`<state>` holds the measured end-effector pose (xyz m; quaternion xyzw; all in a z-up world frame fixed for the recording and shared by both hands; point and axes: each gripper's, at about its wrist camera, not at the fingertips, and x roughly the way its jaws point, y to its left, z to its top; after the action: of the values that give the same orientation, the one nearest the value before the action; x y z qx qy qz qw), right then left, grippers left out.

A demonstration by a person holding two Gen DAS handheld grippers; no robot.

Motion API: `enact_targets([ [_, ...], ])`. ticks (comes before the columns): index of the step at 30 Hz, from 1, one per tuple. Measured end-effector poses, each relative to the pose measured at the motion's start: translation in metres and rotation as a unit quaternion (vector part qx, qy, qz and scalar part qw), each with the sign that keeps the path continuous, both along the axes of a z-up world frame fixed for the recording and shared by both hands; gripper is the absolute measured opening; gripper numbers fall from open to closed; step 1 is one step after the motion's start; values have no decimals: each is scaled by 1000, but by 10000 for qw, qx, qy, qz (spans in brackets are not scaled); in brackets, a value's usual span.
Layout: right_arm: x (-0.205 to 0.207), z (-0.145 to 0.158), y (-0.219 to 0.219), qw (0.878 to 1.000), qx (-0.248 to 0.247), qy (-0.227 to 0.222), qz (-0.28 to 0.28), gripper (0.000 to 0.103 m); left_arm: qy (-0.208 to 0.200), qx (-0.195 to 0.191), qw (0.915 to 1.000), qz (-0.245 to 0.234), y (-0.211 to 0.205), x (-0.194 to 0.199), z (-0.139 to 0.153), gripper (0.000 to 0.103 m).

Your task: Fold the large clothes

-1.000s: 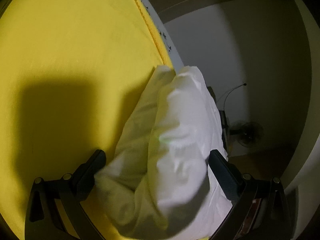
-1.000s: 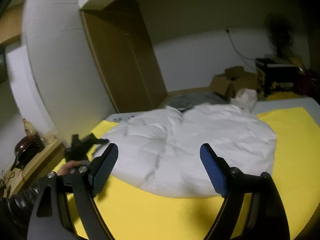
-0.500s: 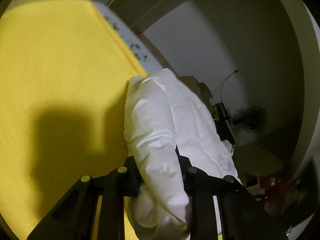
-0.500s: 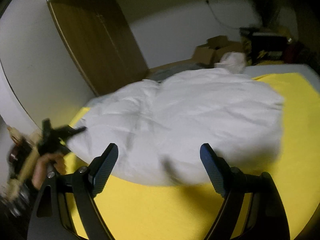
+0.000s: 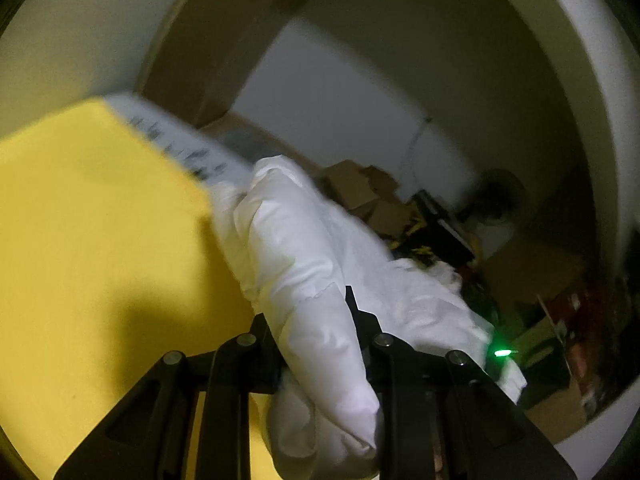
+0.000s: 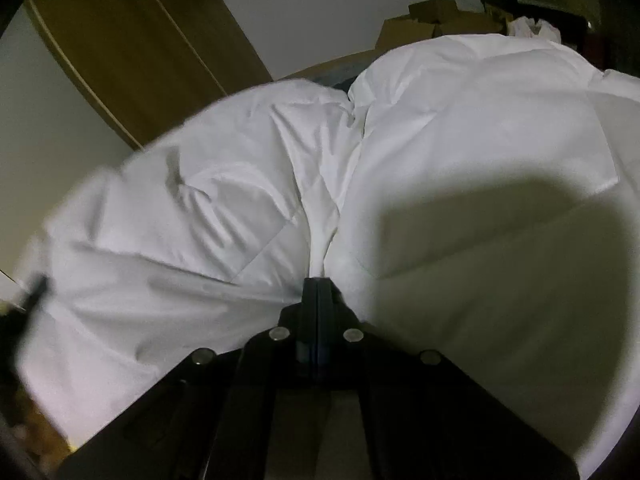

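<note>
From the left wrist, the left gripper (image 5: 310,320) pinches a fold of the white jacket (image 5: 296,264) above the yellow sheet (image 5: 100,240). From the right wrist, the right gripper (image 6: 317,284), jaws just snapped together, seemingly nips a crease mid-jacket (image 6: 440,140).

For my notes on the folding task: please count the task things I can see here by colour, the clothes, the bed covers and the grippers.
White: 1, the padded garment
Yellow: 1, the bed cover
Black: 2, left gripper and right gripper
Total: 4
</note>
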<state>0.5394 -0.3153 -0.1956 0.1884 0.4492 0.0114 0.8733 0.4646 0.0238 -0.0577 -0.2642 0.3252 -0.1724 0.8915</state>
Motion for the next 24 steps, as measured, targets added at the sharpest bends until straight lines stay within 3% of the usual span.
enact_targets([
  [3, -1, -3, 4, 9998, -201, 2, 54, 0, -281, -22, 9990, -352, -33, -4, 28, 22],
  [9, -19, 5, -22, 9985, 521, -66, 125, 0, -418, -94, 9977, -529, -72, -2, 55, 21],
  [11, -46, 23, -41, 9962, 807, -307, -66, 0, -489, -41, 9968, -634, -81, -9, 61, 21],
  [13, -88, 49, -64, 9939, 831, -705, -152, 0, -581, 56, 9956, -727, -93, -15, 67, 21],
  [16, -133, 67, -108, 9910, 865, -908, -478, 0, -631, 38, 9945, -840, -116, -20, 74, 21],
  [19, -176, 69, -147, 9853, 1017, -1058, -878, 0, -714, 156, 9923, -1003, -144, -27, 84, 21],
  [22, -208, 69, -183, 9799, 628, -1212, -1454, 0, -674, 104, 9913, -1126, -164, -32, 89, 21],
  [24, -208, 56, -201, 9780, 859, -1067, -1573, 0, -670, 146, 9902, -1216, -181, -36, 91, 21],
])
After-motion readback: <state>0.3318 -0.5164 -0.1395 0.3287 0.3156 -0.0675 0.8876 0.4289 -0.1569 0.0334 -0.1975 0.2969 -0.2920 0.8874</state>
